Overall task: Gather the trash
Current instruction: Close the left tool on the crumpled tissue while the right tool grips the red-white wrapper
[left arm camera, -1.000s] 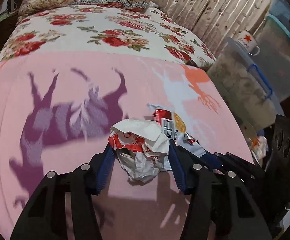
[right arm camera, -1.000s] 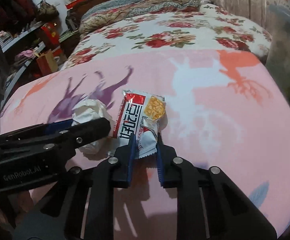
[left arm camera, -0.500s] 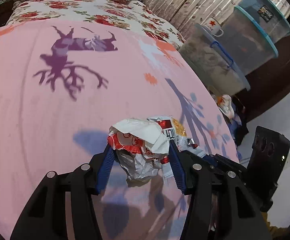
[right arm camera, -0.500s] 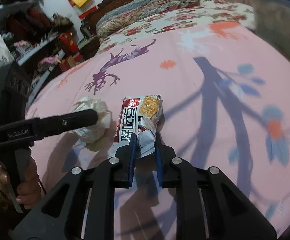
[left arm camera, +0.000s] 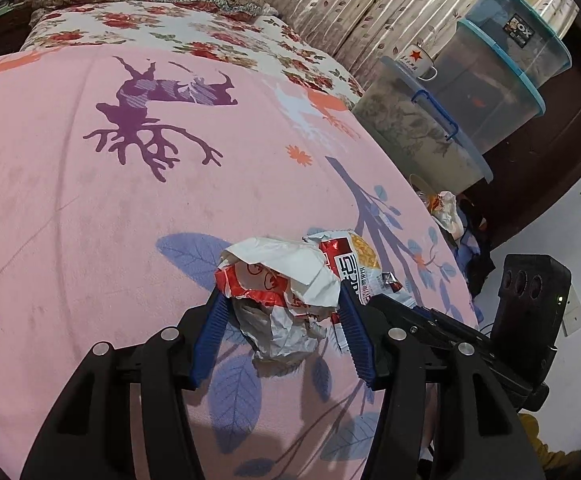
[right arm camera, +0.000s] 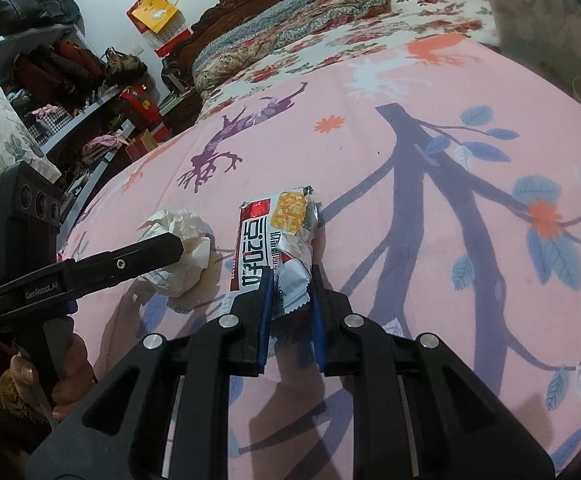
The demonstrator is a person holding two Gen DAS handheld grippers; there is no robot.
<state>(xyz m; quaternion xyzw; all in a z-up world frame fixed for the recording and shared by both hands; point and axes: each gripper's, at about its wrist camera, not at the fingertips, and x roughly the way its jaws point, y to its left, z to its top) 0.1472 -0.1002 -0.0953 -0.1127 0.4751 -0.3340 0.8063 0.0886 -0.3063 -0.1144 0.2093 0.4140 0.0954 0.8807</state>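
My left gripper (left arm camera: 280,304) is shut on a crumpled white and red paper wrapper (left arm camera: 282,280) and holds it above the pink bedspread (left arm camera: 90,200). My right gripper (right arm camera: 290,284) is shut on the lower end of a red and white snack packet (right arm camera: 278,236), also held above the bedspread (right arm camera: 450,160). The packet shows just right of the crumpled wrapper in the left wrist view (left arm camera: 354,264). The crumpled wrapper (right arm camera: 178,248) and the left gripper's finger (right arm camera: 122,264) show at the left of the right wrist view.
Stacked clear storage bins (left arm camera: 490,80) with a mug (left arm camera: 414,60) stand beside the bed on the right. A floral quilt (left arm camera: 170,28) and pillows lie at the far end. Cluttered shelves (right arm camera: 70,92) stand left of the bed. A bag with trash (left arm camera: 446,208) lies by the bins.
Both grippers have lifted their pieces of trash off the bedspread and drawn back toward the foot of the bed. The grips have not changed.
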